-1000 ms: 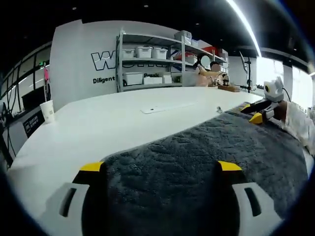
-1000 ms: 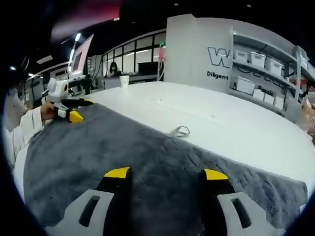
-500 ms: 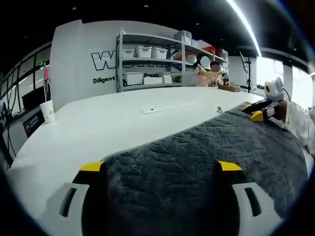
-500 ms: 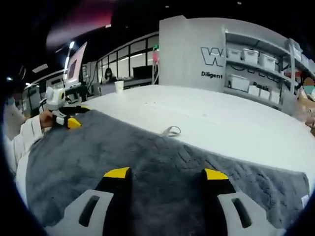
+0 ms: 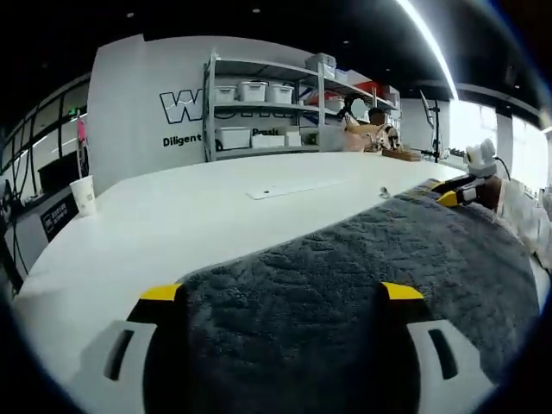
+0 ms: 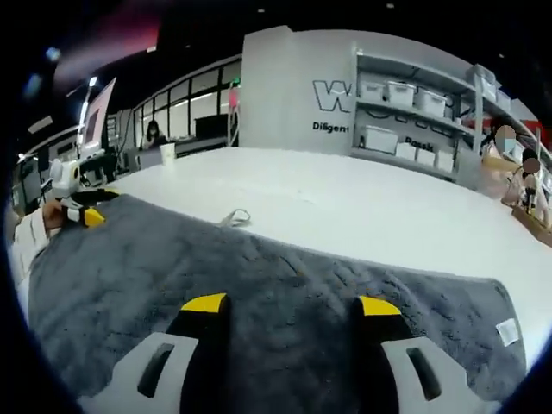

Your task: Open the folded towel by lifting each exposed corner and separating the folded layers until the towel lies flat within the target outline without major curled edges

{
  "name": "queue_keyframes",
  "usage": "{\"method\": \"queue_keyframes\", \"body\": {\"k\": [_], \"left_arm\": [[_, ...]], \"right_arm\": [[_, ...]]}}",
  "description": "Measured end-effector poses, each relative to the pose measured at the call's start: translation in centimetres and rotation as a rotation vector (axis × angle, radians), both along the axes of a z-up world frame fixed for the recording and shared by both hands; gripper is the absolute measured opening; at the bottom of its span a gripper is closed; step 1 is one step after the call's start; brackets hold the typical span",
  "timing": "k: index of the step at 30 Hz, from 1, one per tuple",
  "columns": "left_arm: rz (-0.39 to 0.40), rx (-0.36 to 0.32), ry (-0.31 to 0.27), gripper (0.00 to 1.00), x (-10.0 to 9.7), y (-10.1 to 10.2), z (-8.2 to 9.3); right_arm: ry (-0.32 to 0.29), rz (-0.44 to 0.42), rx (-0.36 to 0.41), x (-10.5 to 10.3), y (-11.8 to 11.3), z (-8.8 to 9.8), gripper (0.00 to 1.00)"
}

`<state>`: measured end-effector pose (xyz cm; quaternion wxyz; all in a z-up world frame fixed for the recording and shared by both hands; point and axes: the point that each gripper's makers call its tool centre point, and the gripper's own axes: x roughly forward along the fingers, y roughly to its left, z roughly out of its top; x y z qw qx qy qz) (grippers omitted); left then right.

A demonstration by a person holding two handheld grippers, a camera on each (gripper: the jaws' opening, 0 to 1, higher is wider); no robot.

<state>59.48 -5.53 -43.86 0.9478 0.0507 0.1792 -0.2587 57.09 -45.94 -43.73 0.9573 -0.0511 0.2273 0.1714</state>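
The grey towel [image 5: 362, 267] lies spread over the near part of a white table [image 5: 198, 216], its plush pile wrinkled in shallow ridges, and in the right gripper view the same towel [image 6: 259, 302] reaches from the left edge to a far right corner that carries a small white label [image 6: 507, 331]. A thin hanging loop [image 6: 235, 217] sticks out from the towel's far edge onto the bare tabletop [image 6: 362, 207]. The left gripper [image 5: 282, 292] sits low over the towel, its two yellow-tipped jaws spread wide with grey cloth showing across the gap between them; whether the tips press into the pile cannot be told. The right gripper [image 6: 291, 304] is placed the same way over the towel, jaws wide apart, nothing clamped. In the left gripper view the right gripper [image 5: 450, 195] appears at the towel's far right edge, held by a hand in a white sleeve [image 5: 517, 211]; in the right gripper view the left gripper [image 6: 82, 211] shows at the towel's far left edge. Beyond the towel, a paper cup [image 5: 84, 195] stands near the table's left edge, and a flat white sheet [image 5: 285, 189] lies on the table past the towel's far edge. Behind the table stands a metal shelving unit [image 5: 267, 103] with white bins.
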Motion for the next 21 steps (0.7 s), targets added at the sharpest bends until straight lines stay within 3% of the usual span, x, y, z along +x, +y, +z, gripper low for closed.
{"method": "queue_keyframes", "body": {"k": [14, 18, 21], "left_arm": [[0.000, 0.000, 0.000, 0.90, 0.1, 0.1, 0.0], [0.000, 0.000, 0.000, 0.90, 0.0, 0.1, 0.0], [0.000, 0.000, -0.001, 0.90, 0.0, 0.1, 0.0]], "right_arm": [[-0.012, -0.001, 0.027, -0.4, -0.3, 0.3, 0.52], [-0.089, -0.085, 0.045, -0.1, -2.4, 2.2, 0.51], [-0.100, -0.153, 0.016, -0.1, -4.8, 2.4, 0.49]]}}
